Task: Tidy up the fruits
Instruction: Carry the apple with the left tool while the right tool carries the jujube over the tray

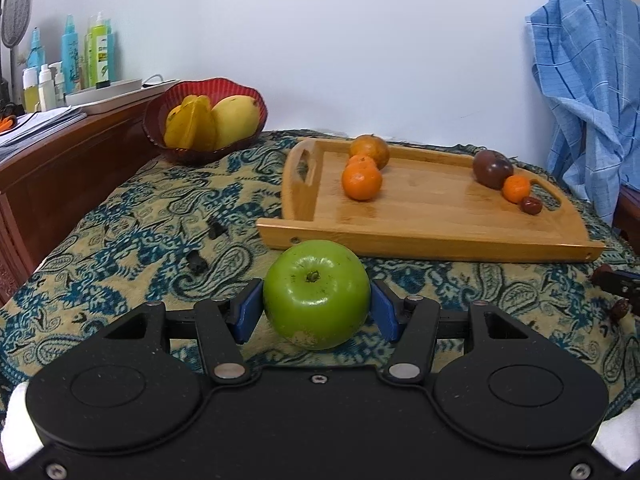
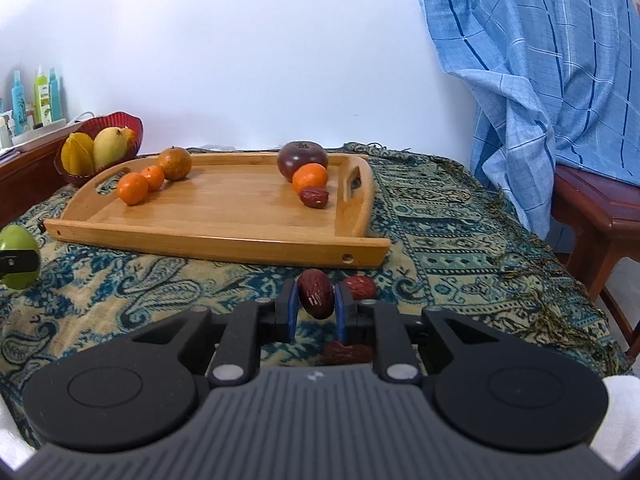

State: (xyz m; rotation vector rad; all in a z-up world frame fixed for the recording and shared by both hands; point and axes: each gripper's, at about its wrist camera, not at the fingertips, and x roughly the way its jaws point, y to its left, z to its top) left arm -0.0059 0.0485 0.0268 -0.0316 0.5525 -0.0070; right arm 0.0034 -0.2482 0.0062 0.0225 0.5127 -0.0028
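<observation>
Left fingers (image 1: 251,312) pinch green apple (image 1: 316,294); right fingers (image 2: 292,312) pinch red date (image 2: 316,294).

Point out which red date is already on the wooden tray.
The red date at the wooden tray's right end, beside the tangerine. The others are off it: one in the right gripper, two on the cloth.

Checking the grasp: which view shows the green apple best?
The left wrist view: the apple sits whole and centered between the left gripper fingers. The right wrist view shows only part of it at the left edge.
</observation>
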